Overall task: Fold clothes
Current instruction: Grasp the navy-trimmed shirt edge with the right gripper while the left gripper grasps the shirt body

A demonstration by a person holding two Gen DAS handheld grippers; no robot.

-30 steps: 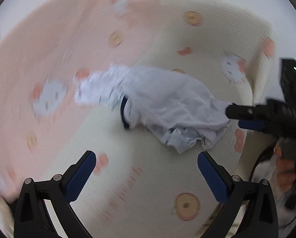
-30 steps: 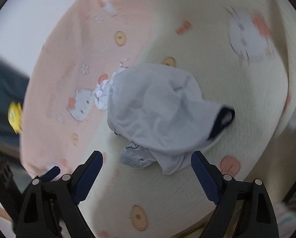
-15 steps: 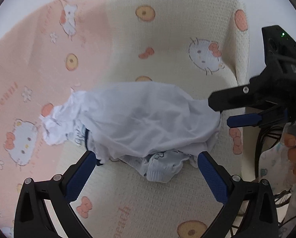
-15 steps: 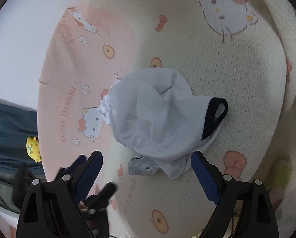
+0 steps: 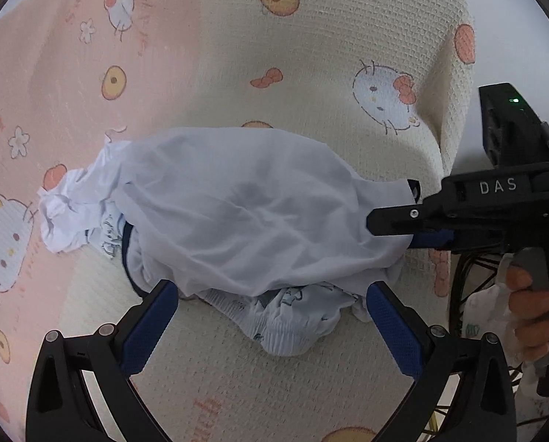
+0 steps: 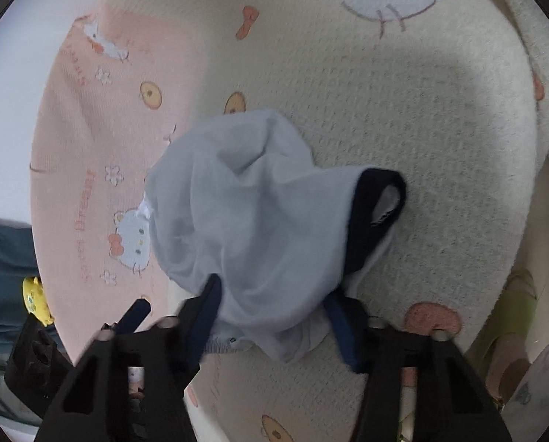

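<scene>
**Crumpled white garment on a cartoon-cat blanket, both grippers at its edges**

Pink and cream blanket [image 5: 311,55] with cartoon cats, bows and round biscuits covers the whole surface. On its pink part, at the left, lies a wrinkled white end of the clothes pile. In the middle sits the white garment [image 5: 245,213], bunched into a dome, with a dark navy neckband [image 6: 370,217] showing at one side. Under its near edge a pale blue printed garment [image 5: 285,324] sticks out.

The left gripper [image 5: 270,305] is just at the near edge of the pile, its blue-padded jaws wide apart and holding nothing. At the right, the right gripper [image 5: 403,226] reaches in from the side, its fingers on both sides of the white garment's edge; the wrist view is blurred, so I cannot tell if they are clamped. A hand [image 5: 532,316] holds its handle.
</scene>
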